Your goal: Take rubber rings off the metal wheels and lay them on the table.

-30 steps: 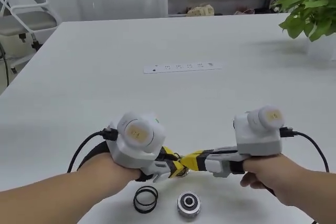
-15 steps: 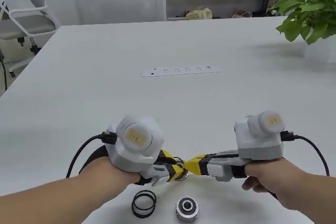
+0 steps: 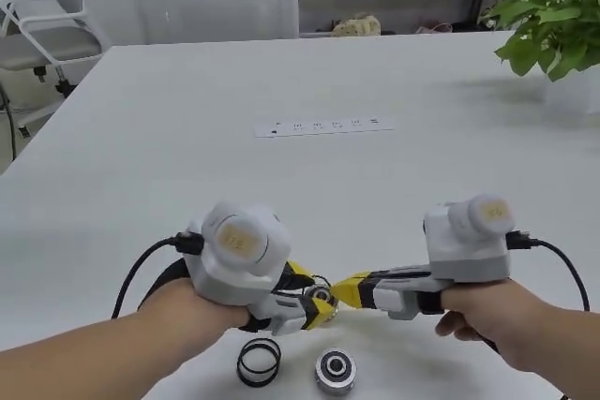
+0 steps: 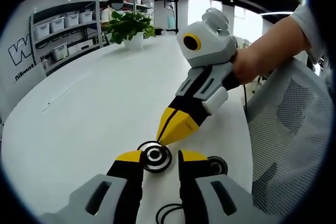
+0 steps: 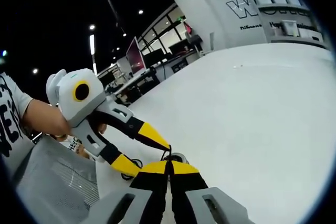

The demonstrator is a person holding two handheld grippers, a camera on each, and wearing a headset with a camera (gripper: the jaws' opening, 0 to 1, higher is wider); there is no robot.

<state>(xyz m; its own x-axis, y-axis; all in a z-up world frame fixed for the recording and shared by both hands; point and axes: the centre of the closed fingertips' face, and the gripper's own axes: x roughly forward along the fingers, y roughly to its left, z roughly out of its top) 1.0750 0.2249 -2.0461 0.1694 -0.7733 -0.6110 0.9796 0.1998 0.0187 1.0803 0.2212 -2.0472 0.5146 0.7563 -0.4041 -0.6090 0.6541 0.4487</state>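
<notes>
My left gripper [image 4: 156, 152] is shut on a metal wheel [image 4: 155, 159] that still wears a black rubber ring, held just above the table. My right gripper [image 4: 160, 139] comes in from the upper right and its closed tips pinch that ring's edge. In the right gripper view, the right gripper [image 5: 169, 166] is shut, with a thin black ring [image 5: 169, 153] at its tips beside the wheel [image 5: 179, 157]. In the head view, both grippers meet at the held wheel [image 3: 322, 298]. Loose rubber rings [image 3: 259, 361] and a bare metal wheel [image 3: 336, 369] lie on the table near the front edge.
A white power strip [image 3: 323, 125] lies mid-table. A potted plant [image 3: 548, 16] stands at the far right corner. Chairs [image 3: 232, 8] stand behind the table, and a mesh chair [image 4: 294, 129] is close behind me. A cable [image 3: 141, 274] trails from the left gripper.
Both grippers stay joined at the wheel. The left gripper has sunk slightly and rolled a little; most of the shift is the head camera moving.
</notes>
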